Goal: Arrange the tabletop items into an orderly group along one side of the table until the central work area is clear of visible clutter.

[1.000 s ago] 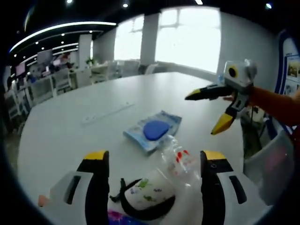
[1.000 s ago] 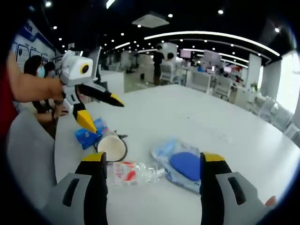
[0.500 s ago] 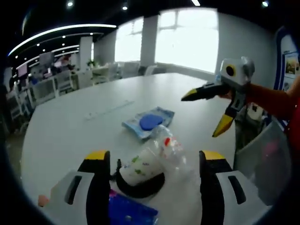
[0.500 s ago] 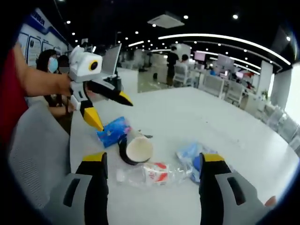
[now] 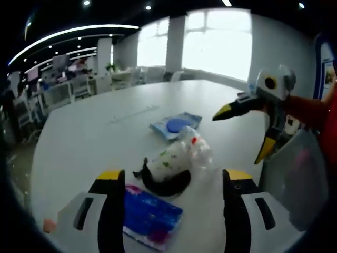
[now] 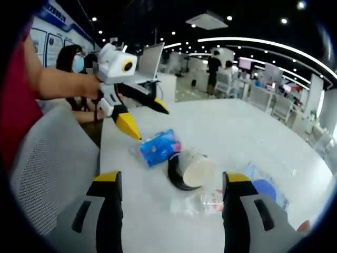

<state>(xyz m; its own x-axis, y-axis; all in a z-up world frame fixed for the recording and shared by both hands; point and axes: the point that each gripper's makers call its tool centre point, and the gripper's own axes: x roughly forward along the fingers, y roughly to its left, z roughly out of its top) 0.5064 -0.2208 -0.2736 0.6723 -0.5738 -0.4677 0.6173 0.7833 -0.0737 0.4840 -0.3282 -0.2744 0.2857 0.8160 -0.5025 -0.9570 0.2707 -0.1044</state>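
On the white table a blue packet lies nearest, between my left gripper's open jaws. Beyond it a printed paper cup rests tipped on a black ring. A clear bottle with a red label lies against the cup, and a clear pouch with a blue disc lies farther off. My right gripper hangs open above the table's right edge. In the right gripper view the blue packet, cup, bottle and pouch lie ahead of my open right gripper. The left gripper hovers open above the packet.
A grey mesh chair stands at the table's near edge. A laptop sits at the far end, with a seated person behind it. Desks and chairs stand beyond the table.
Both cameras have drawn back and swung, so the blue packet has come into the left gripper view. The items on the table lie as before. Both grippers stay open.
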